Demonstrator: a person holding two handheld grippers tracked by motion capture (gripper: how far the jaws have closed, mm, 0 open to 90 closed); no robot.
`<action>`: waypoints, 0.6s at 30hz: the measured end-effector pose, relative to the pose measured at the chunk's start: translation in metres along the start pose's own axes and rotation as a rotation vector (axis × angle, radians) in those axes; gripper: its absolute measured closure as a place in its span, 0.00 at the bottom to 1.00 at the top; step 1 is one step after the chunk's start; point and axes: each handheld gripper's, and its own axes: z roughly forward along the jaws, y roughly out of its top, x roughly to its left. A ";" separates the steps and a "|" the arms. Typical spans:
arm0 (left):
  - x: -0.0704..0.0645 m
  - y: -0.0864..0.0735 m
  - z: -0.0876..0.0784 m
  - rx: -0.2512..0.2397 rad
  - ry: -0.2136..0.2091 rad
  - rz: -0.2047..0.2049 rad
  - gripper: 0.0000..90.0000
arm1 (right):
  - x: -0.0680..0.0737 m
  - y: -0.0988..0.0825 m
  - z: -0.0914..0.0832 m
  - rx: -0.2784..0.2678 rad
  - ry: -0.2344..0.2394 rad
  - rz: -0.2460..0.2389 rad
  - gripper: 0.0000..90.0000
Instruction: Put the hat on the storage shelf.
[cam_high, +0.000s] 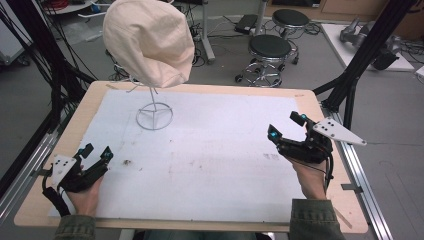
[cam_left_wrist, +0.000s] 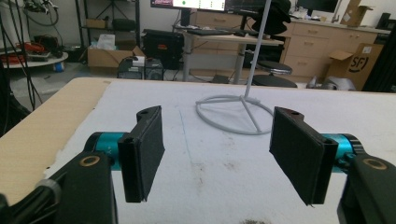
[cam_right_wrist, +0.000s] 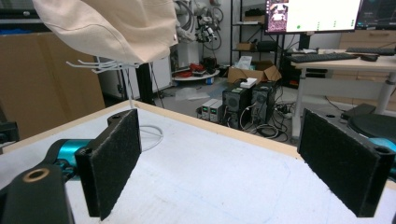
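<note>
Table (cam_high: 210, 200): wooden board with a white, faintly stained sheet over most of it, spanning the middle of the high view.

Hat (cam_high: 149, 40): cream fabric, rounded, lightly creased, at the upper left of the high view. It sits atop a stand (cam_high: 154, 116), thin white wire with a ring base crossed by three spokes, resting on the sheet at the far left of the table.

Left gripper (cam_high: 96, 153): lower left of the high view, well apart from the stand, jaws spread wide, nothing between them. Its own view shows flat black pads (cam_left_wrist: 150, 149) and the ring base ahead.

Right gripper (cam_high: 286, 126): right of frame, well apart from the hat, jaws wide open and empty; its pads (cam_right_wrist: 114, 156) look coarse-textured.

Small dark stain (cam_high: 127, 162): just right of the left gripper.
</note>
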 end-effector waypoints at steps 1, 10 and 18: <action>0.000 0.000 0.000 0.000 0.001 -0.001 0.39 | -0.001 -0.004 -0.003 -0.001 -0.009 0.013 0.14; 0.000 0.000 -0.001 -0.001 0.001 -0.007 0.39 | 0.000 -0.019 -0.015 0.045 -0.062 0.017 0.13; -0.001 -0.001 -0.001 -0.002 -0.007 -0.010 0.39 | -0.007 -0.043 -0.024 0.083 -0.072 0.084 0.13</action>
